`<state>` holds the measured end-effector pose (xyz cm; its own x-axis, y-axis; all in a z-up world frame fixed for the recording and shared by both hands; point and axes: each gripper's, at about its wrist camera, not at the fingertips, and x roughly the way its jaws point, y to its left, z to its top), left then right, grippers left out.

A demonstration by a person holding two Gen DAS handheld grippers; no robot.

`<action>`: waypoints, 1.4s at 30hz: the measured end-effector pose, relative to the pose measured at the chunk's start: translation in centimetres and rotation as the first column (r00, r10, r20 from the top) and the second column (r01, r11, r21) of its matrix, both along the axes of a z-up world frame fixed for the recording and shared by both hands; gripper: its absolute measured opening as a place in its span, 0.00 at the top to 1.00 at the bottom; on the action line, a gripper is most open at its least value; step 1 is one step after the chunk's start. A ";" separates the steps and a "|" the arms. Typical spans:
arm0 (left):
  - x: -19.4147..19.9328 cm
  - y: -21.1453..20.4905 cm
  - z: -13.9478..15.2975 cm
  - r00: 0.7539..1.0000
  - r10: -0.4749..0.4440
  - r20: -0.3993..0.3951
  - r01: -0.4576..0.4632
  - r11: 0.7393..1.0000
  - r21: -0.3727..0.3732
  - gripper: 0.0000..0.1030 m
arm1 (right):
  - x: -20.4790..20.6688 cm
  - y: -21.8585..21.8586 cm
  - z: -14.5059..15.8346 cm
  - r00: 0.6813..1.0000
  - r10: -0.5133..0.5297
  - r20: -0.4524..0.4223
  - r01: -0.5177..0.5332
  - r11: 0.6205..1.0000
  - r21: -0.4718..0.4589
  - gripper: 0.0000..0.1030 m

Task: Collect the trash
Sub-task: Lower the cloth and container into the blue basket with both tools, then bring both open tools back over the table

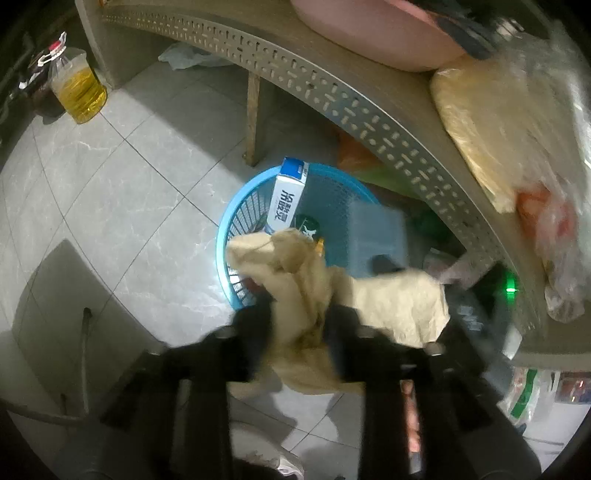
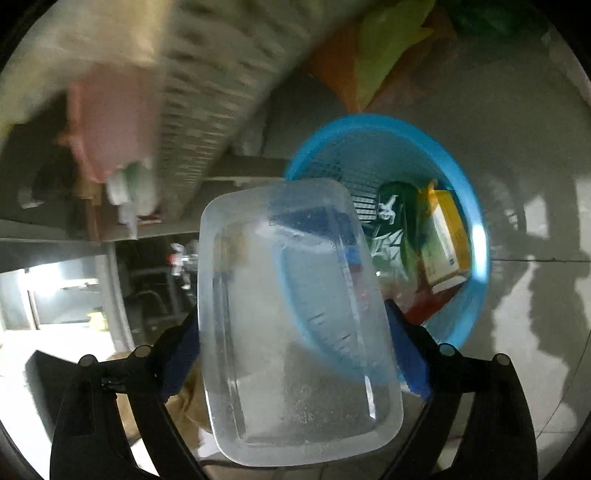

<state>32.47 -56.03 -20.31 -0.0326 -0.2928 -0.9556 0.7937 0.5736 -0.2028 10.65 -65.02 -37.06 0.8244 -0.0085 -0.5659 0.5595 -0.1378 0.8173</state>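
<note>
A blue plastic basket [image 1: 221, 236] stands on the tiled floor under a shelf and holds a white and blue carton [image 1: 288, 199] and other packaging. My left gripper [image 1: 301, 317] points down beside its rim. Crumpled beige paper [image 1: 388, 302] is bunched loosely in the gap between its parted black fingers. In the right wrist view, my right gripper [image 2: 295, 350] grips a clear rectangular plastic container [image 2: 295, 314] with its blue pads [image 2: 181, 350] against both long sides. The container hangs tilted over the basket [image 2: 476, 236]. It shows blurred in the left wrist view as a grey box [image 1: 373, 240].
A perforated metal shelf edge [image 1: 332, 96] runs just above the basket, carrying a pink basin [image 1: 369, 33] and bagged goods [image 1: 498, 122]. A jug of yellow oil [image 1: 79, 92] stands on the floor at far left. Orange and green bags [image 2: 369, 55] lie behind the basket.
</note>
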 end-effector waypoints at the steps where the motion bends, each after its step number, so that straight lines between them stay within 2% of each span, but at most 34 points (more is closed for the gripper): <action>1: 0.0 -0.2 0.0 1.000 0.000 0.007 0.000 1.000 -0.005 0.55 | 0.1 -0.1 -0.6 1.000 -0.007 -0.010 0.007 1.000 0.011 0.13; 5: -0.5 0.1 0.9 1.000 -0.018 0.022 0.019 0.999 -0.031 0.53 | -0.3 0.2 -2.3 0.998 -0.059 -0.017 0.060 0.998 0.032 0.13; 14: -1.1 1.6 4.4 0.999 -0.014 0.041 0.020 0.989 -0.147 0.51 | -0.7 -0.5 -2.0 0.994 -0.087 -0.059 0.086 0.996 -0.020 0.13; 19: -1.8 4.4 7.5 0.997 -0.021 0.069 0.034 0.981 -0.191 0.48 | 0.0 -1.1 -1.9 0.992 -0.091 -0.086 0.085 0.994 -0.073 0.13; 25: -3.2 11.5 13.1 0.985 -0.039 0.170 0.079 0.969 -0.234 0.35 | 1.8 -0.8 -2.1 0.984 -0.024 -0.179 -0.003 0.989 -0.147 0.11; 27: -3.5 14.4 14.9 0.977 -0.028 0.212 0.082 0.965 -0.251 0.33 | 2.0 -0.5 -1.4 0.978 -0.013 -0.207 -0.028 0.981 -0.194 0.10; 31: -4.1 19.7 17.5 0.969 0.019 0.245 0.052 0.958 -0.281 0.32 | 1.0 -0.3 -0.3 0.975 -0.032 -0.219 -0.022 0.971 -0.240 0.10; 35: -4.7 24.0 18.9 0.962 0.067 0.265 0.017 0.952 -0.305 0.31 | -1.0 0.1 0.6 0.972 -0.048 -0.229 -0.015 0.965 -0.263 0.10; 42: -6.8 31.7 19.7 0.938 0.179 0.296 -0.067 0.934 -0.351 0.27 | -3.9 3.2 2.6 0.961 -0.016 -0.275 -0.078 0.942 -0.326 0.10</action>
<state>25.69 -24.33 -0.59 0.3131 -0.5749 -0.7560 0.7749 0.6148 -0.1466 6.75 -61.78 -34.51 0.6439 -0.2109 -0.7354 0.7644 0.1351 0.6305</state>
